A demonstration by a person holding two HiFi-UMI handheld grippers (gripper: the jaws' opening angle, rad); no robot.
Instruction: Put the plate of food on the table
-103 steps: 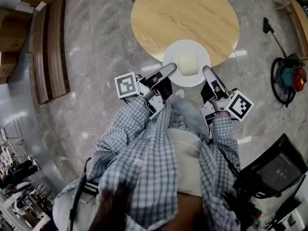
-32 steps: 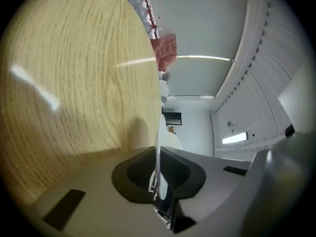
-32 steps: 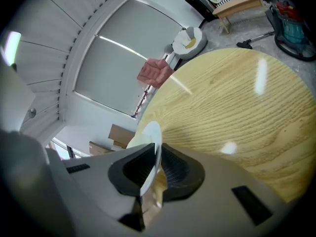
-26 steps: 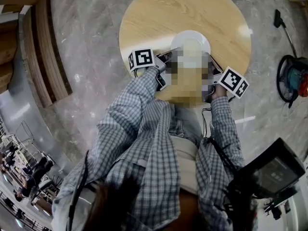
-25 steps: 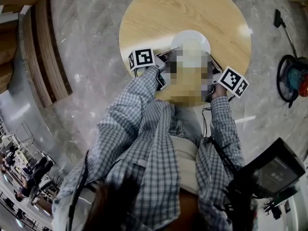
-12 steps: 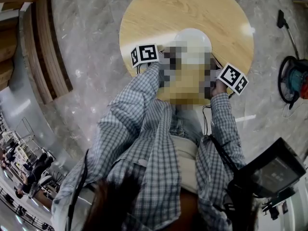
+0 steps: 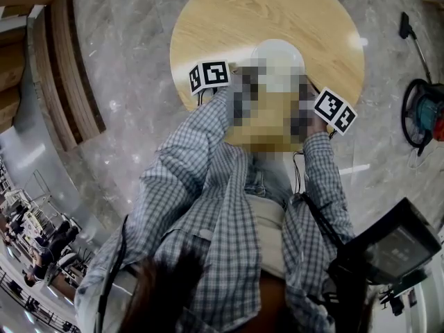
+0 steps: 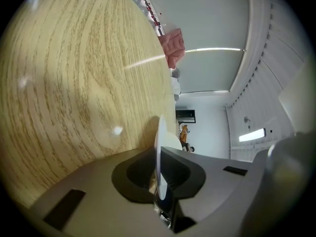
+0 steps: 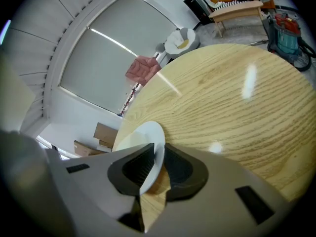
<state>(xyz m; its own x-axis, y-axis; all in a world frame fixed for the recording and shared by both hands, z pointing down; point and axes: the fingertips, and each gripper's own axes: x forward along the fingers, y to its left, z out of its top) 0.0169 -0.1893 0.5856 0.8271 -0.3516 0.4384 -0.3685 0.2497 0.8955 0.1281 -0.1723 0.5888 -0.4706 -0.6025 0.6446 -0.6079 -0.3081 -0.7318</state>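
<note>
A large public hall, such as a lobby or showroom rather than a home, is suggested by the polished stone floor [image 7: 132,82] spread wide around the left tongs [image 8: 159,181] and the right tongs [image 9: 154,174], with a round wooden table [image 7: 277,12] set beneath both. A slatted wooden bench [image 7: 73,75] is seen well to the left of the left tongs, and a teal and red machine with a black hose [image 7: 423,116] is seen on the floor well to the right of the right tongs. Beyond the tongs, tall windows covered by blinds [image 9: 98,53], stacked cardboard boxes [image 9: 103,132] and another wooden bench [image 9: 237,9] are shown.
</note>
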